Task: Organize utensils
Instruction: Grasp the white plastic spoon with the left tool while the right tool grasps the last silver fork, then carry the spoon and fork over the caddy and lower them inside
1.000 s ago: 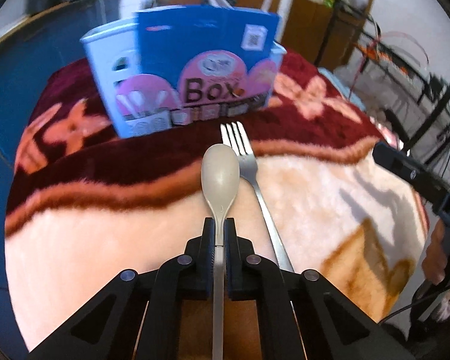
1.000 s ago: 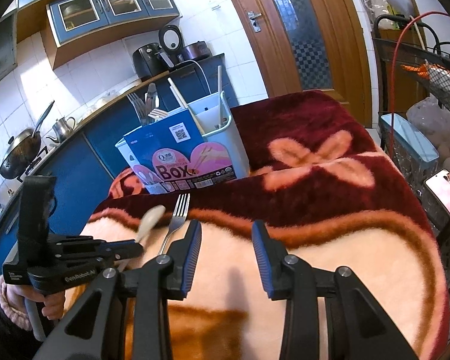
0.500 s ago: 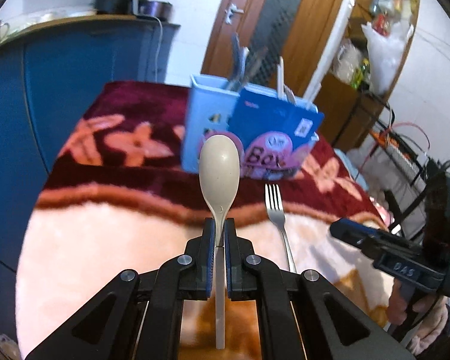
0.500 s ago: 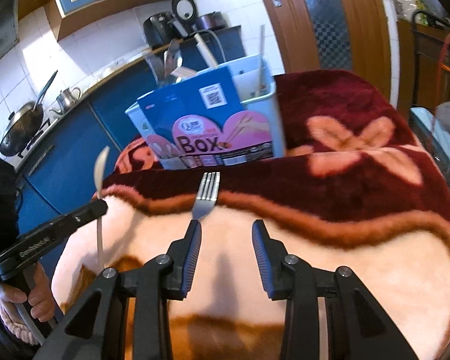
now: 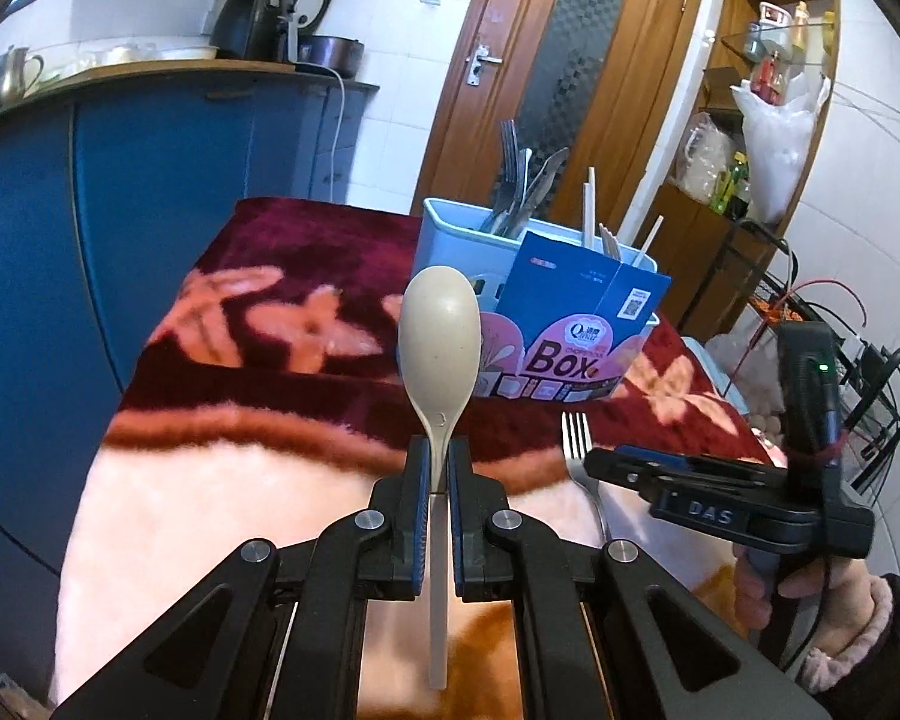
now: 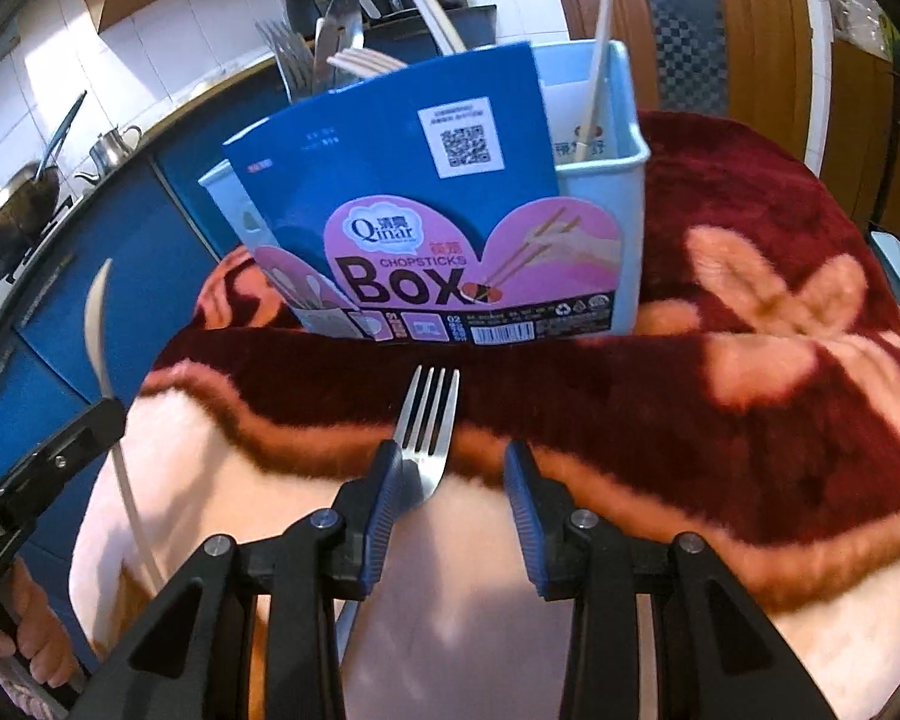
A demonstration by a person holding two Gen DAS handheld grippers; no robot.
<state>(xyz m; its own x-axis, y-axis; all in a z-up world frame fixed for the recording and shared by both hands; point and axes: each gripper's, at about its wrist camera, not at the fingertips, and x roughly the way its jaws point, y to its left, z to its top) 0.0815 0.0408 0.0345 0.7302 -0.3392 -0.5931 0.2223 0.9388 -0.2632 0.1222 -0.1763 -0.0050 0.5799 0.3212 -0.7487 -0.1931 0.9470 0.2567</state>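
Short of the utensil box (image 6: 594,252), on the blanket-covered desk (image 6: 750,420), the fork (image 6: 429,420) lies flat, tines toward the box. The right tool (image 6: 450,474) is spread open, its jaws straddling the fork's neck without touching. The left tool (image 5: 440,468) is clamped on the beige spoon (image 5: 440,342), held upright above the desk, left of the box.

Procedure, as judged: centre the fork between the right jaws and lower to the blanket before closing. Carry the spoon bowl-up over the box rim, clear of the standing cutlery (image 5: 519,180).

Legible markings: "Qinar", "CHOPSTICKS Box", a QR code, a barcode; "DAS" on the right tool body.
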